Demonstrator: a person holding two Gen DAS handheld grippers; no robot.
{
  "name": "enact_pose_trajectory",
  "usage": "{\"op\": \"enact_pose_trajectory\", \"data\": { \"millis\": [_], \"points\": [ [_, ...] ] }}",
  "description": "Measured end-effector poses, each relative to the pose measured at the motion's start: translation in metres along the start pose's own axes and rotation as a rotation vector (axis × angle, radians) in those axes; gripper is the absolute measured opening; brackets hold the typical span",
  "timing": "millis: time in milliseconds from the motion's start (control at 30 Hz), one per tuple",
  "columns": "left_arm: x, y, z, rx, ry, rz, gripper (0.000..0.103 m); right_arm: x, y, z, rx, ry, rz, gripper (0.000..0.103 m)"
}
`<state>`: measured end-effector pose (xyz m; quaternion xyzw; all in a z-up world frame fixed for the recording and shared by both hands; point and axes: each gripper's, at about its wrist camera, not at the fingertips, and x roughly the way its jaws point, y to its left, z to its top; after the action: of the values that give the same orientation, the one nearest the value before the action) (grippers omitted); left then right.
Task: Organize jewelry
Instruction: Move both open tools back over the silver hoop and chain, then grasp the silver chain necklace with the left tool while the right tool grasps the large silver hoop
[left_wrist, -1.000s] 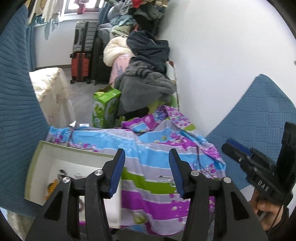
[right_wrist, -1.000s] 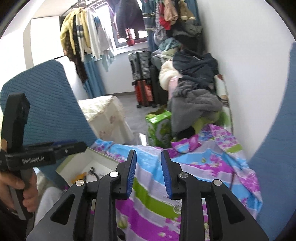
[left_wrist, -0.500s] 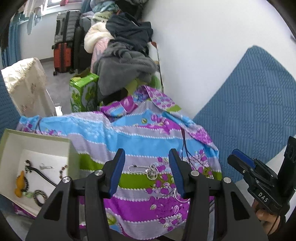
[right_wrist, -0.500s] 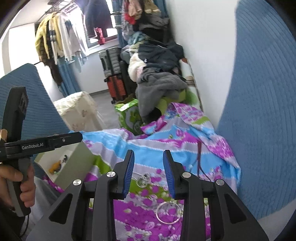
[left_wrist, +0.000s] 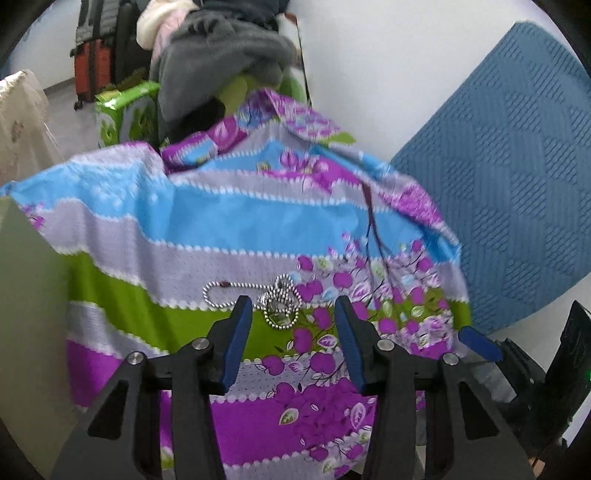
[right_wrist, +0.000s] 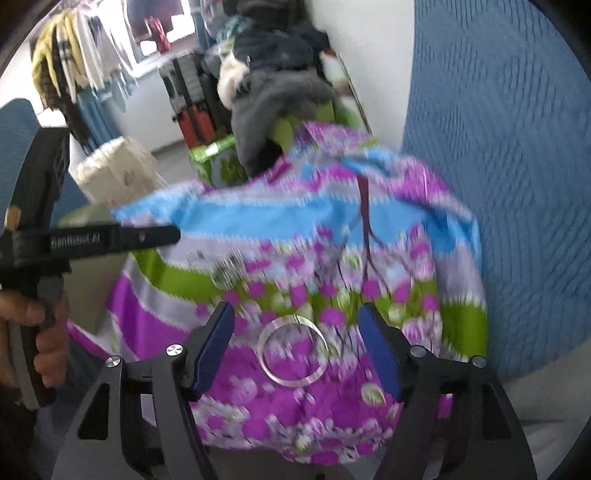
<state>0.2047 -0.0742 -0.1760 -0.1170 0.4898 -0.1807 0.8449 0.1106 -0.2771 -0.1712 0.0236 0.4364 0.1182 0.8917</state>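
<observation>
So both claws are hanging open over the floral cloth (left_wrist: 229, 221) with nothing in them. The right gripper (right_wrist: 295, 332) has just been spreading its jaws, and the clear bangle (right_wrist: 293, 350) is lying flat on the purple stripe between them, not touching either pad. The left gripper (left_wrist: 293, 317) has eased in a little and is sitting just short of the ball-chain necklace (left_wrist: 258, 295), which is bunched on the green stripe toward the cloth's near edge.

Looks to me like the reach-and-pick step: each claw needs to drop onto its piece and close.

The box's wall (left_wrist: 29, 314), at the cloth's left edge, is only showing clearly in the left view, while the bangle only shows in the right view, which is also catching a hand (right_wrist: 37, 332) on the left gripper's handle.
</observation>
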Motion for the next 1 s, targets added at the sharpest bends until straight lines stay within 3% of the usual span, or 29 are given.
{"op": "enact_pose_trajectory", "data": {
  "millis": [300,667,933,1000],
  "points": [
    [0.052,-0.002,-0.005,0.036,0.064,0.049,0.041,0.044,0.002,-0.023,-0.043,0.109,0.024,0.068],
    [0.068,-0.006,0.004,0.136,0.050,0.097,0.039,0.064,0.006,-0.025,-0.083,0.111,-0.014,0.068],
    [0.079,-0.009,0.001,0.175,0.073,0.102,0.027,0.075,0.017,-0.030,-0.154,0.138,-0.032,0.069],
    [0.079,-0.010,0.000,0.178,0.075,0.103,0.019,0.074,0.017,-0.031,-0.155,0.135,-0.033,0.069]
  ]
}}
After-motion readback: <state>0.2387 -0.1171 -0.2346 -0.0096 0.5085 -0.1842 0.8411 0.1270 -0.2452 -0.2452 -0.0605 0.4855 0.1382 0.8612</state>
